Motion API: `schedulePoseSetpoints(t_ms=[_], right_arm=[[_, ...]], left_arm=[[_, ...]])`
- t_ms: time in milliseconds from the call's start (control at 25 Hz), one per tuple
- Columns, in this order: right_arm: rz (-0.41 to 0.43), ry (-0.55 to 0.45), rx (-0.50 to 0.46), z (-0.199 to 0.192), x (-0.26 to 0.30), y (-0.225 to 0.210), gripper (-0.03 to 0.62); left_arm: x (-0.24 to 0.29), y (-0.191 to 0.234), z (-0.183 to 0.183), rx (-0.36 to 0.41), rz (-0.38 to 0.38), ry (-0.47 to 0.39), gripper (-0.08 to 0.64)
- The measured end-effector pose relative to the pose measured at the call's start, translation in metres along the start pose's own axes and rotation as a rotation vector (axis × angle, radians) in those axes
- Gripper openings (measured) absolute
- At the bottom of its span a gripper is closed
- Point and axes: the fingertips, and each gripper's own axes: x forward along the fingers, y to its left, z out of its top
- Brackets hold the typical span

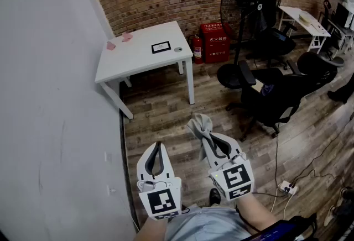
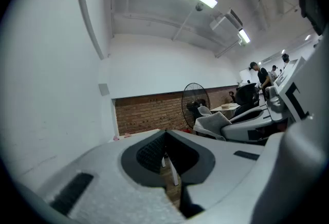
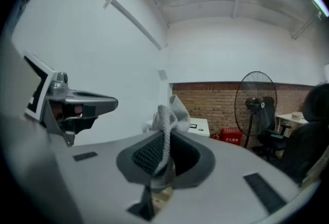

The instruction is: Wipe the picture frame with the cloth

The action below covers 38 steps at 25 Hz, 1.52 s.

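One frame (image 1: 161, 47) lies flat on the counter (image 1: 138, 63), well apart from both tools. The right tool (image 1: 203, 134) is clenched on the cloth (image 1: 199, 122); the left tool (image 1: 158, 147) is clenched on nothing. Pinched by a narrow fold, the cloth could slip free when wiping.

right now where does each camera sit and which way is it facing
Head view: on the person's head, looking steeply down and ahead at the table with the picture frame; left gripper and right gripper, holding the cloth, show below.
Left gripper view: on that gripper, along its shut jaws toward the brick wall and fan; right gripper at right.
Right gripper view: along jaws clamping the cloth, toward table and fan; left gripper at left.
Shared: all show the fan.
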Motion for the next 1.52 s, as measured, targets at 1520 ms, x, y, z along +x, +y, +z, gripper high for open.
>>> schedulePoseSetpoints(t_ms=[1520], right_arm=[[0.049, 0.08, 0.071, -0.041, 0.186, -0.084, 0.04]], left_arm=[[0.172, 0.07, -0.076, -0.024, 0.08, 0.136, 0.009]])
